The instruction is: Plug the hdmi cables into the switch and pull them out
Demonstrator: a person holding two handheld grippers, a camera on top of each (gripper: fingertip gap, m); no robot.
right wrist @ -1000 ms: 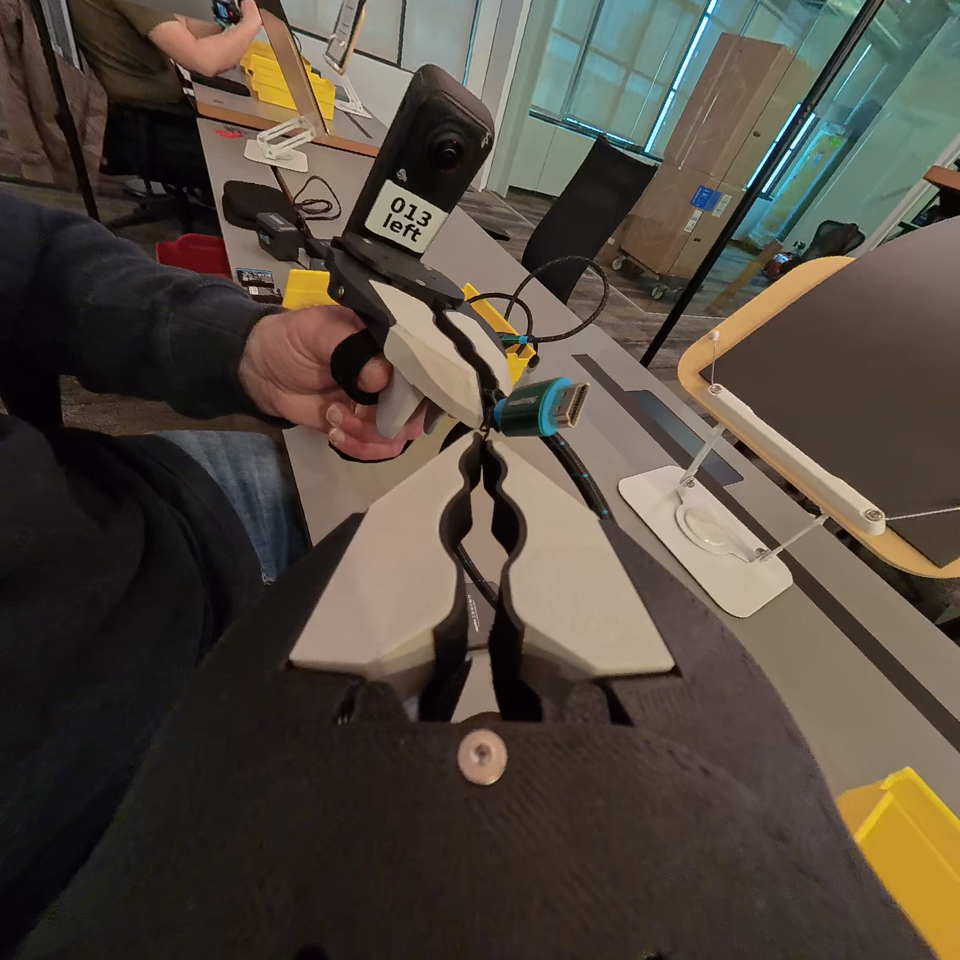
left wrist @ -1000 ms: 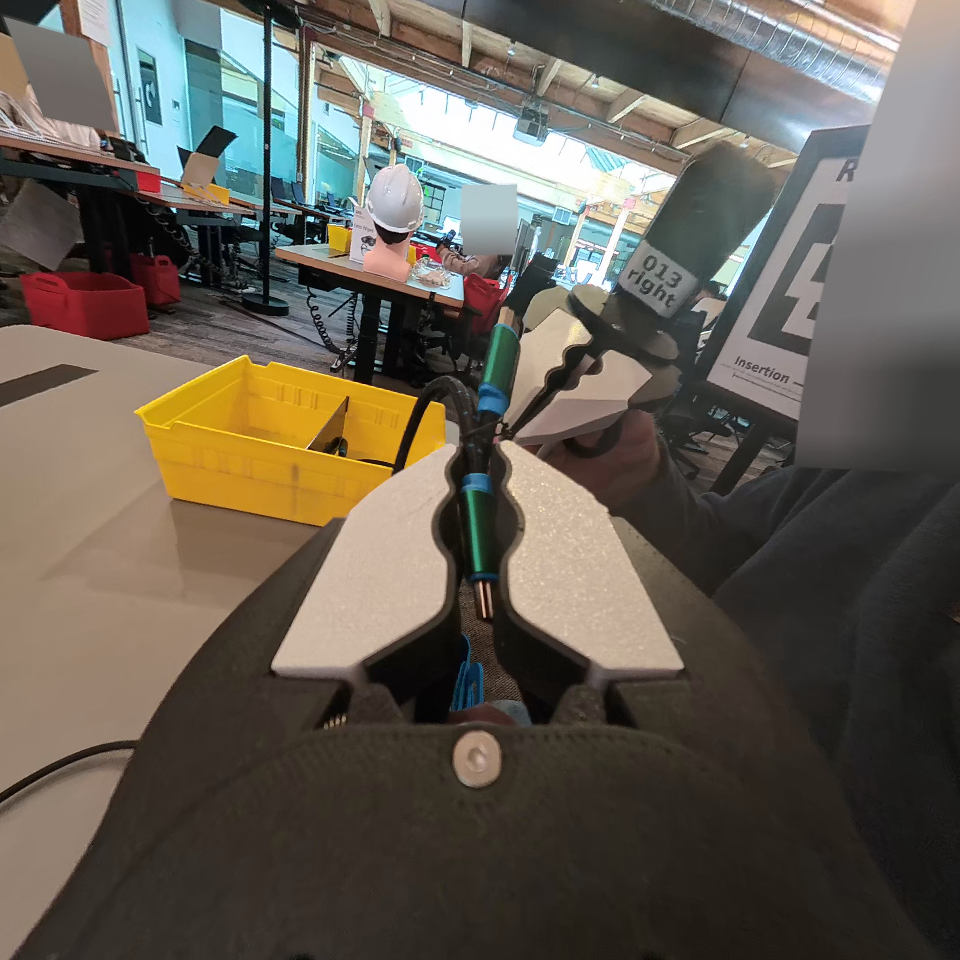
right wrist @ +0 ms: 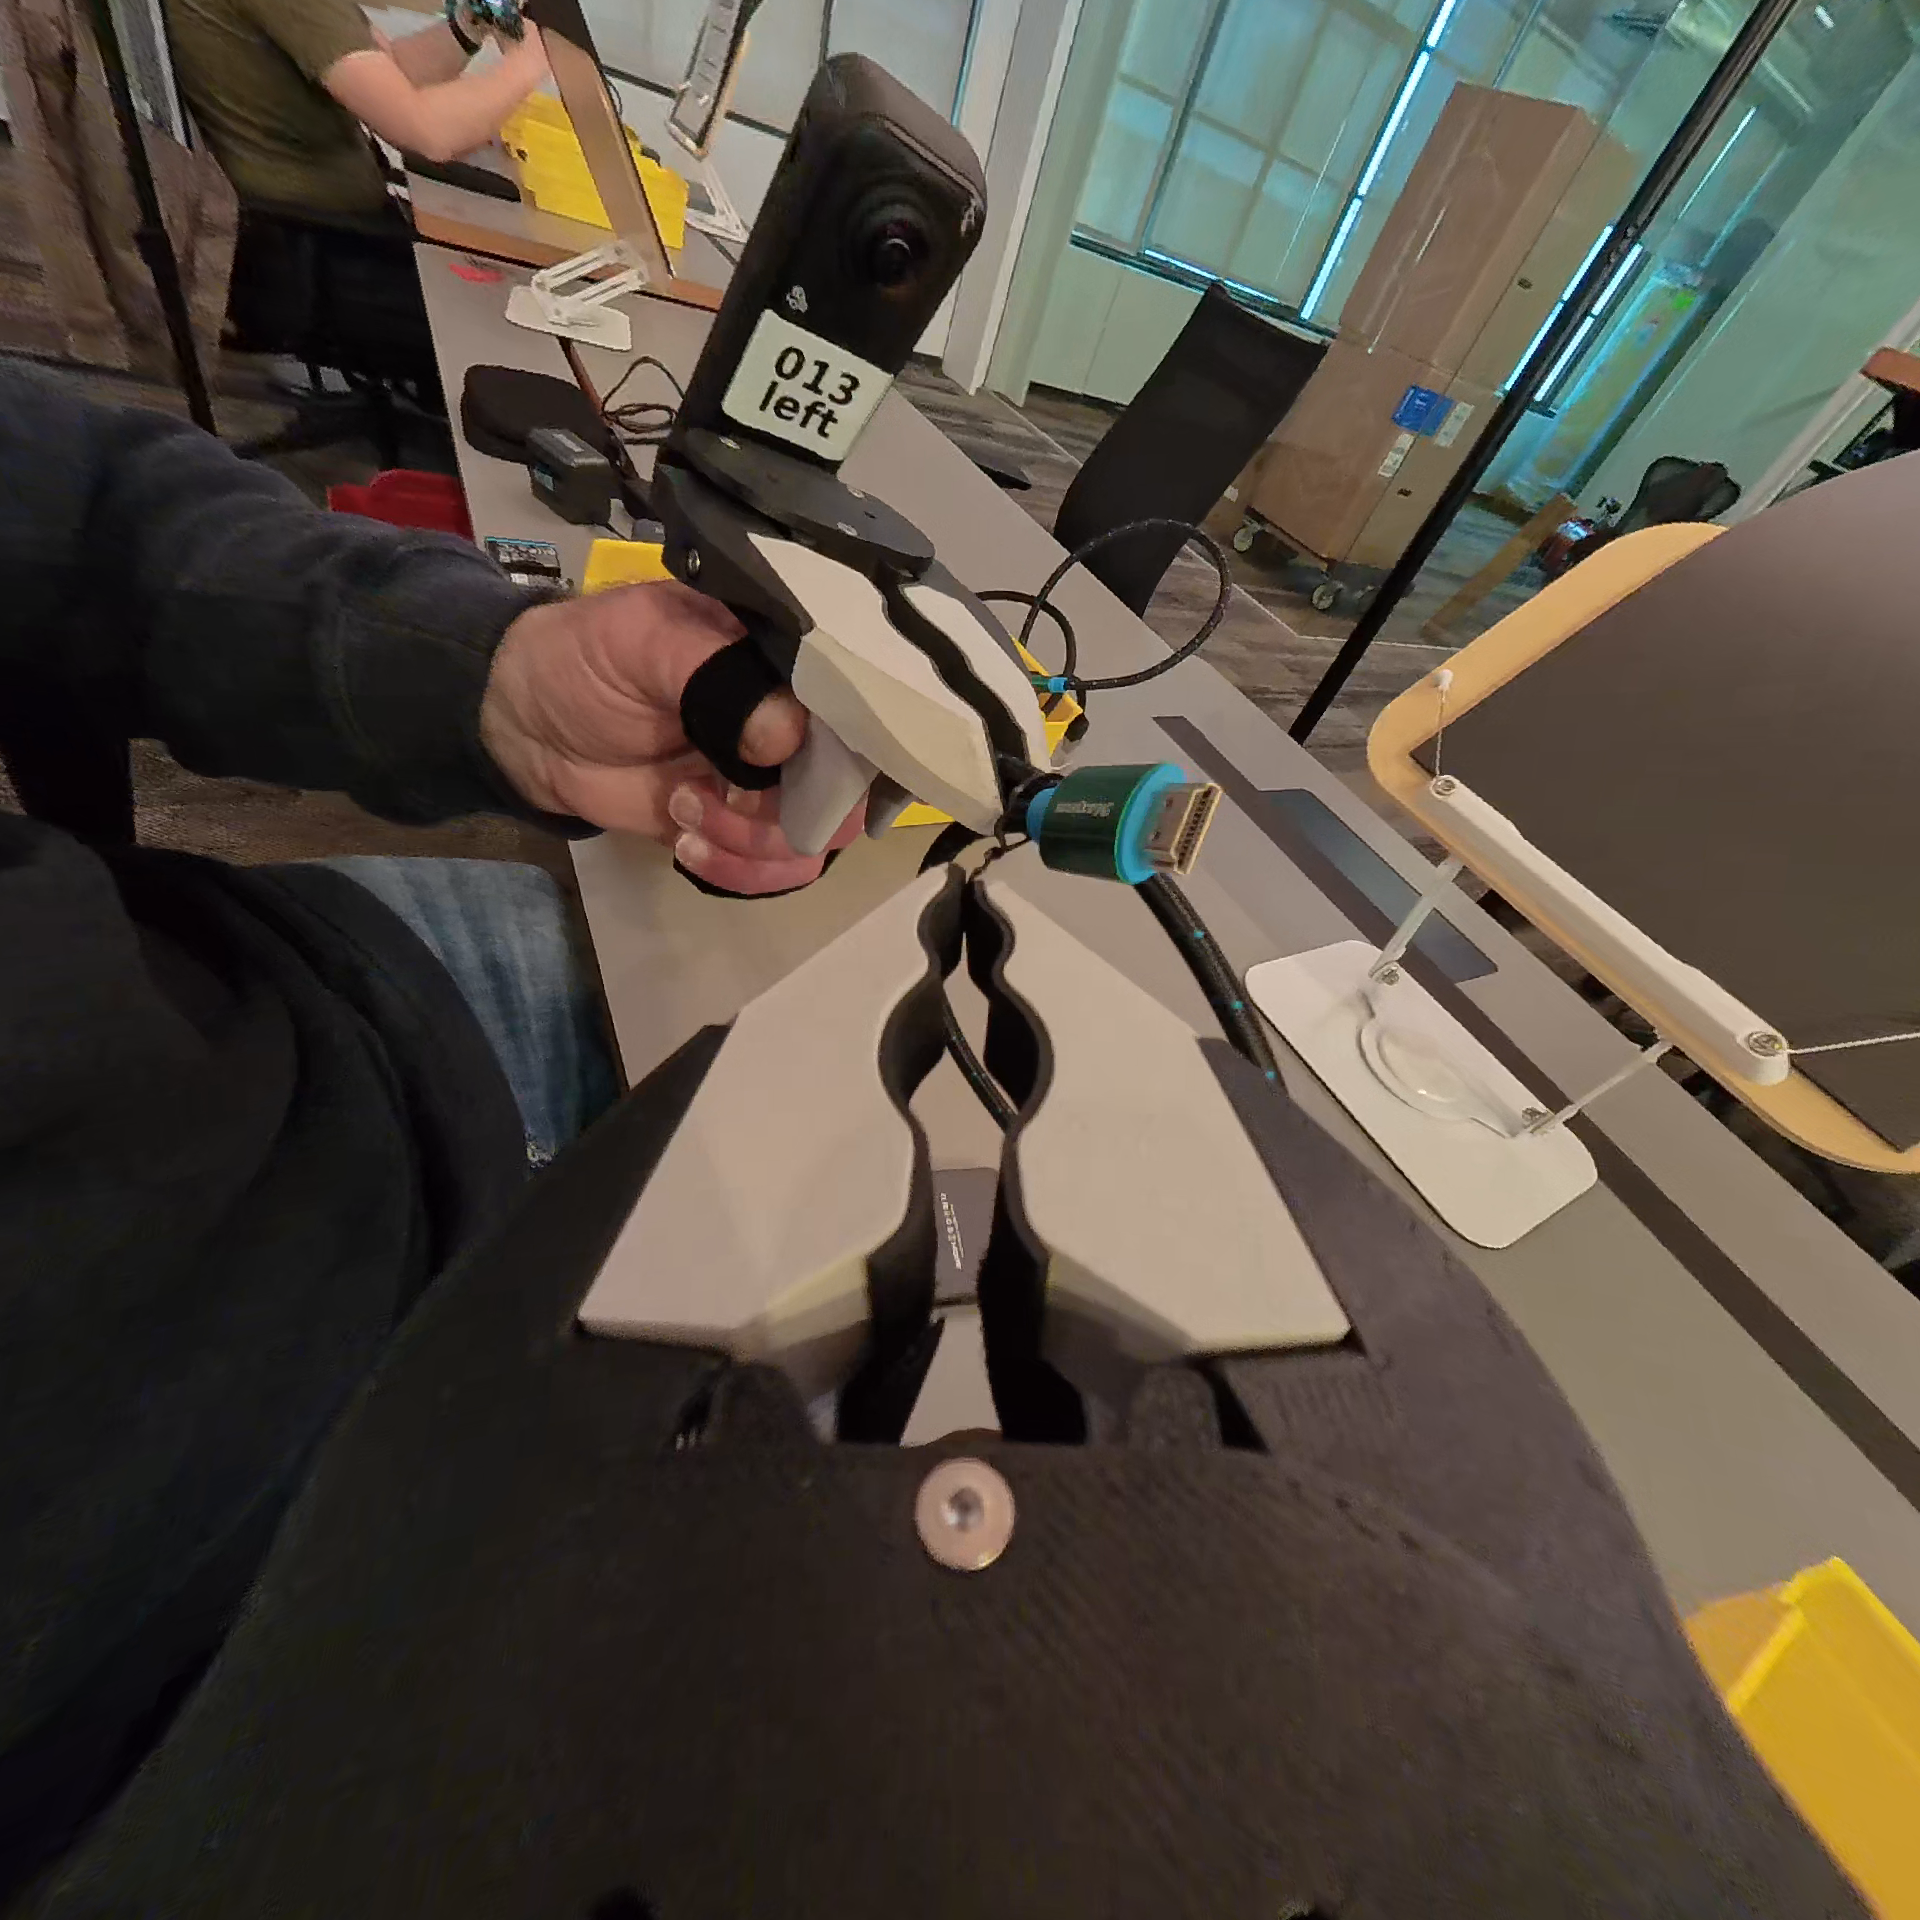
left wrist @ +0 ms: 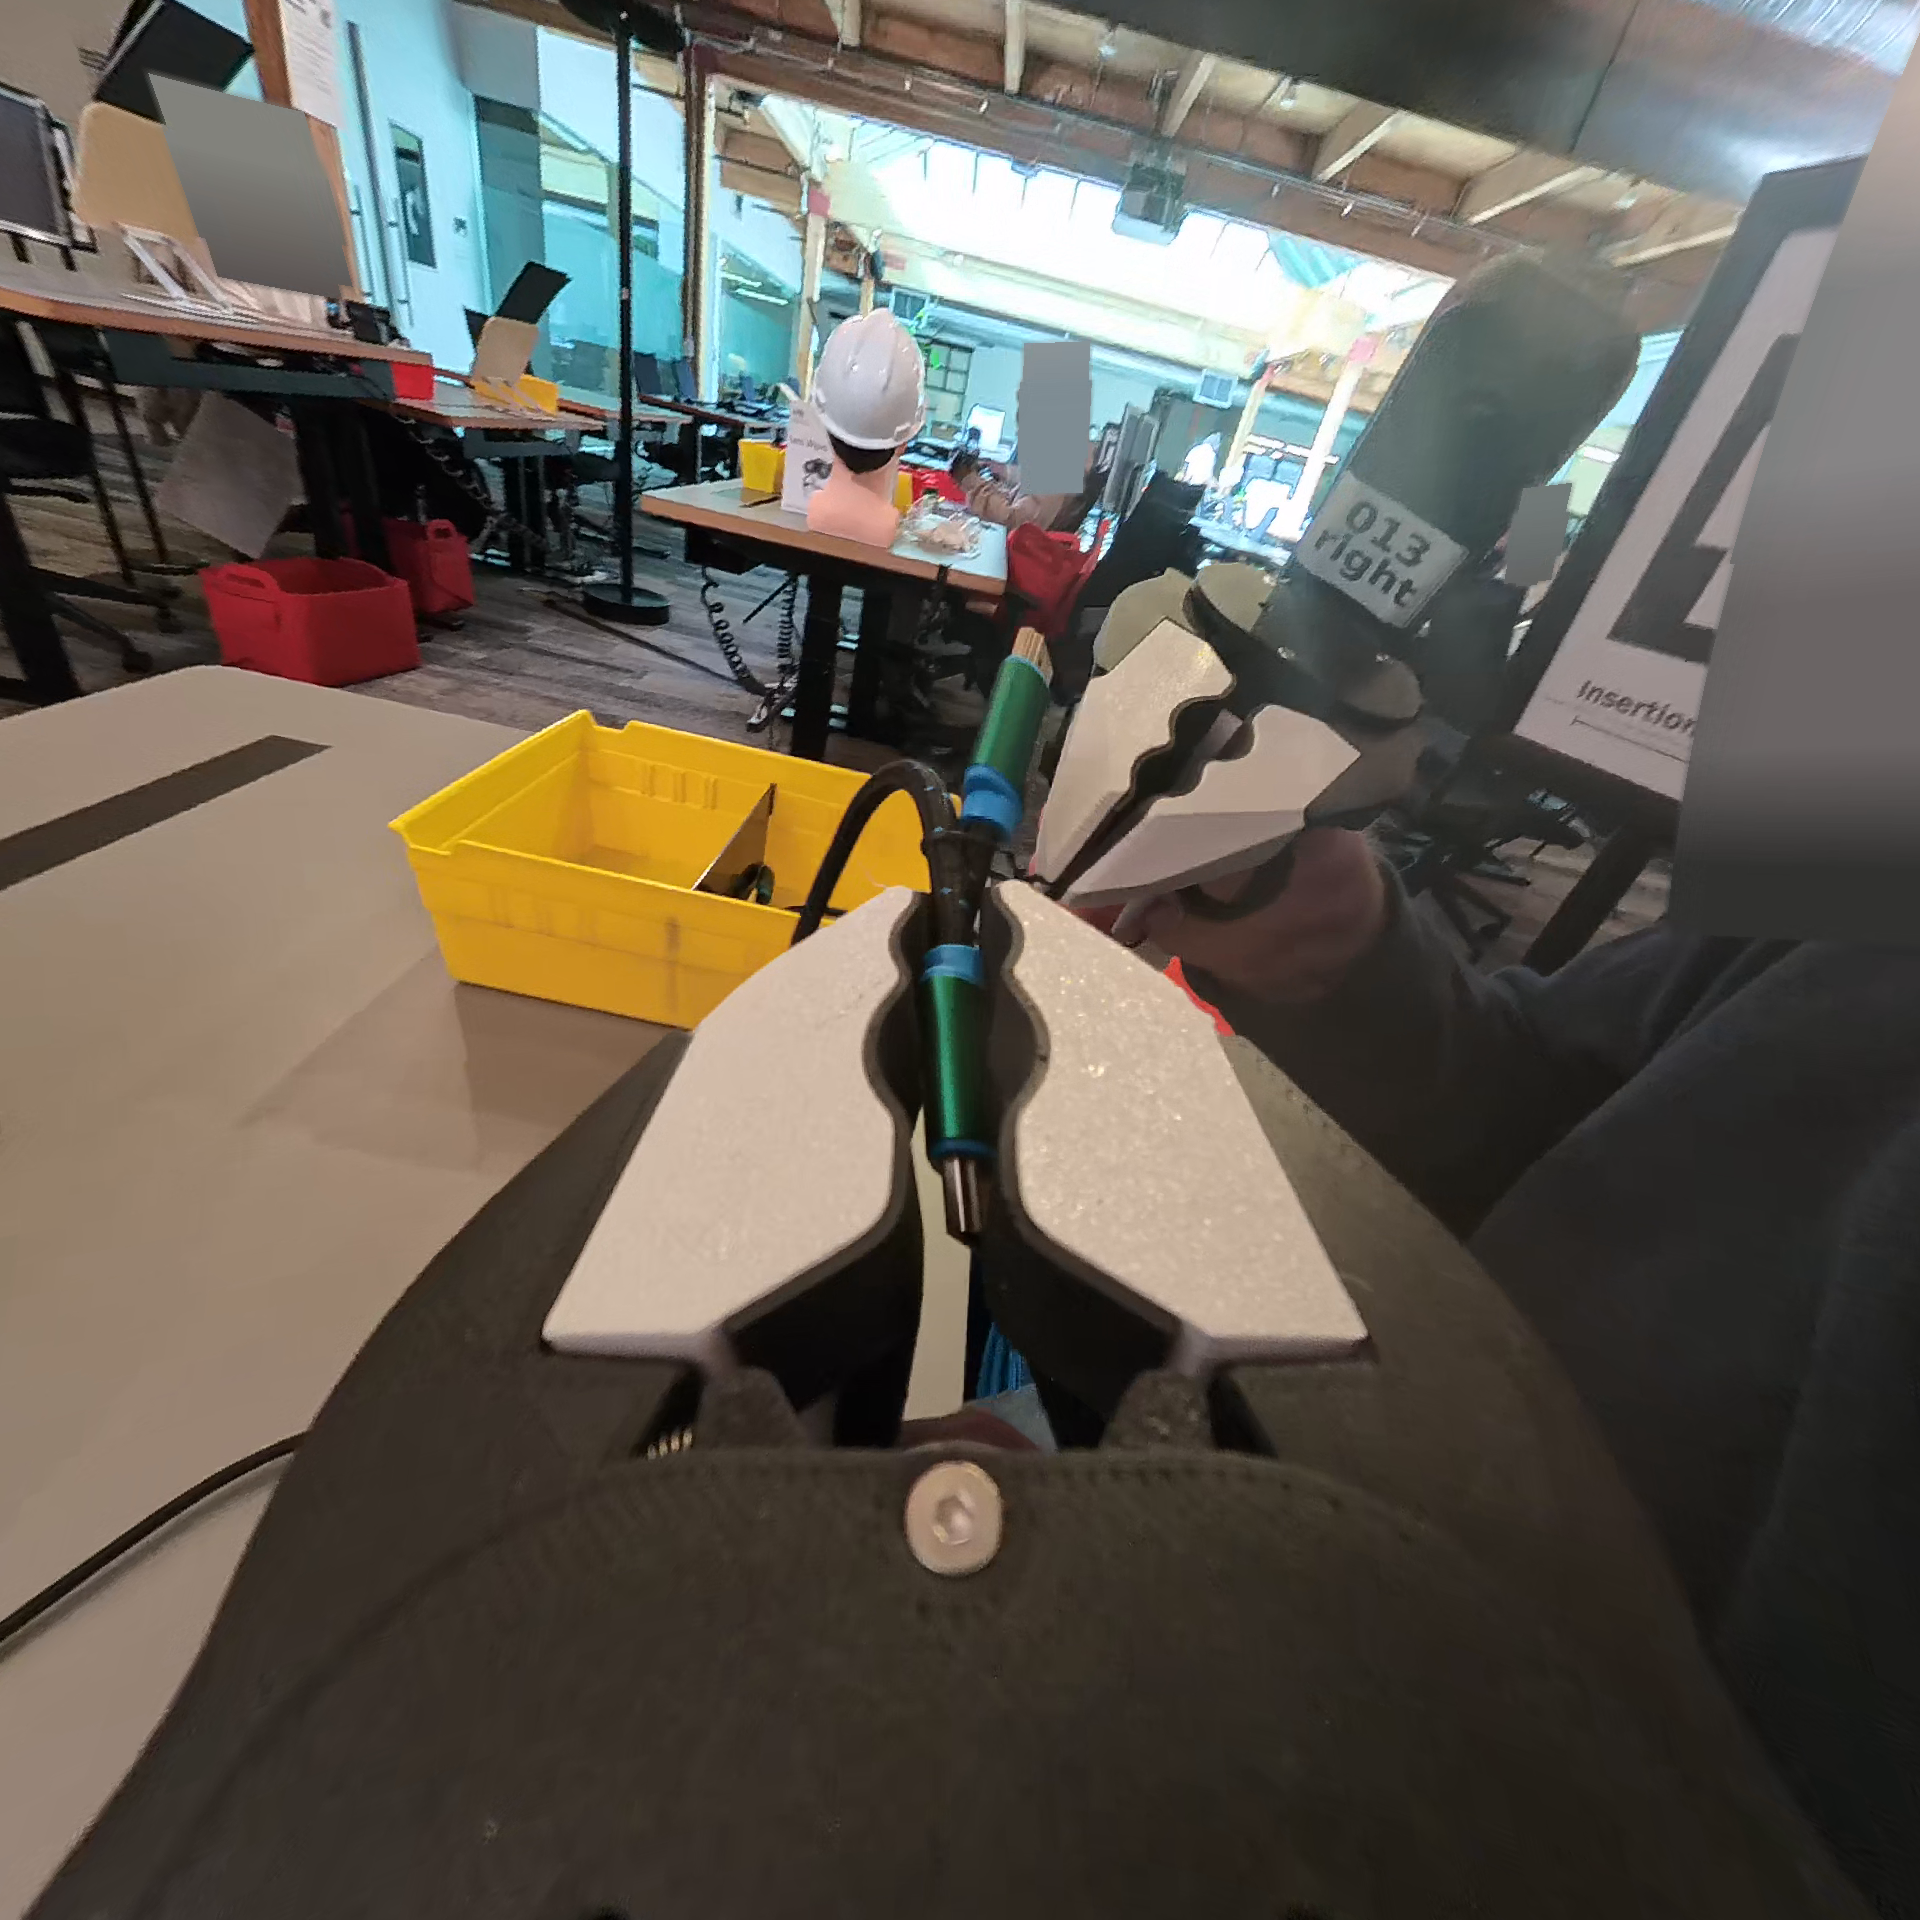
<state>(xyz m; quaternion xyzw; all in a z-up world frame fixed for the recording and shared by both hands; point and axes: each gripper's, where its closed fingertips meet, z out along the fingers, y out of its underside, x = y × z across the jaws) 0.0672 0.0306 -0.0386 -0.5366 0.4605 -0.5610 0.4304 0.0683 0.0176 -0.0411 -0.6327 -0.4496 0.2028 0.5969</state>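
The left claw (left wrist: 954, 914) is closed around a green plug (left wrist: 951, 1070) lying lengthwise between its fingers. The right claw (right wrist: 968, 883) pinches a thin black cable (right wrist: 971, 1060), almost fully closed.

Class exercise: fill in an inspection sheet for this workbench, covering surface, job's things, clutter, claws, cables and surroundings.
Surface: grey table with a dark strip.
Job's things: green HDMI plug sits between the left claw fingers; second plug sticks out beyond its tips; grey box, possibly the switch, lies below.
Clutter: yellow bin; white stand.
Claws: left shut on its plug; right claw apparently shut on thin black cable.
Cables: braided cable; loose cord.
Surroundings: open office with desks; white hard hat.
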